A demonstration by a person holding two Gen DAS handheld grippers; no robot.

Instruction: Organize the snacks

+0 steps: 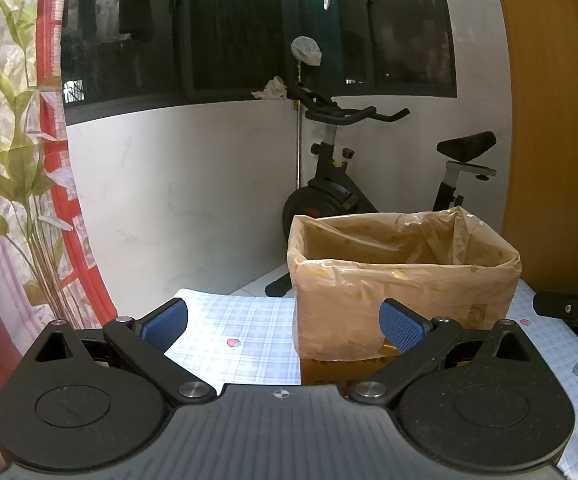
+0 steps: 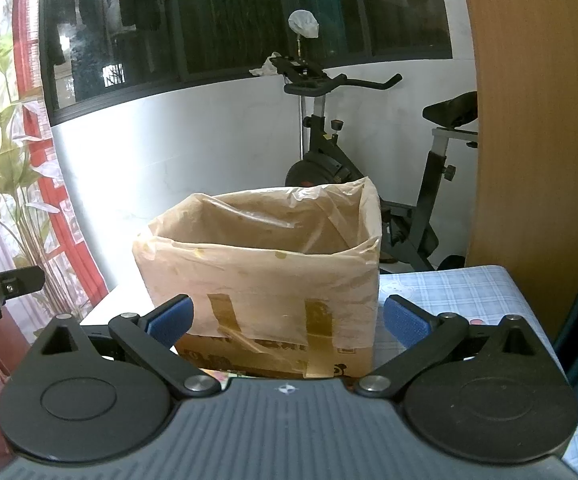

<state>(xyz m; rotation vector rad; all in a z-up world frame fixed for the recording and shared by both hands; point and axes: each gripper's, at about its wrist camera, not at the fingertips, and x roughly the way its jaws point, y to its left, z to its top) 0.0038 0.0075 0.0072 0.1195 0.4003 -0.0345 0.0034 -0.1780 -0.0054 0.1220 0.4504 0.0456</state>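
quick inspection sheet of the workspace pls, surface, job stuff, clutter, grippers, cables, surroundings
surface: table with a blue-and-white checked cloth, small printed motifs on it.
job's things: cardboard box lined with a clear plastic bag, taped at the front, standing upright on the cloth; its inside is not visible; no snacks seen.
clutter: nothing seen.
grippers: left gripper open, holding nothing, facing the box; right gripper open, holding nothing, its fingers apart in front of the box.
cables: nothing seen.
surroundings: exercise bike behind the table, dark window, bamboo-print curtain, wooden panel.
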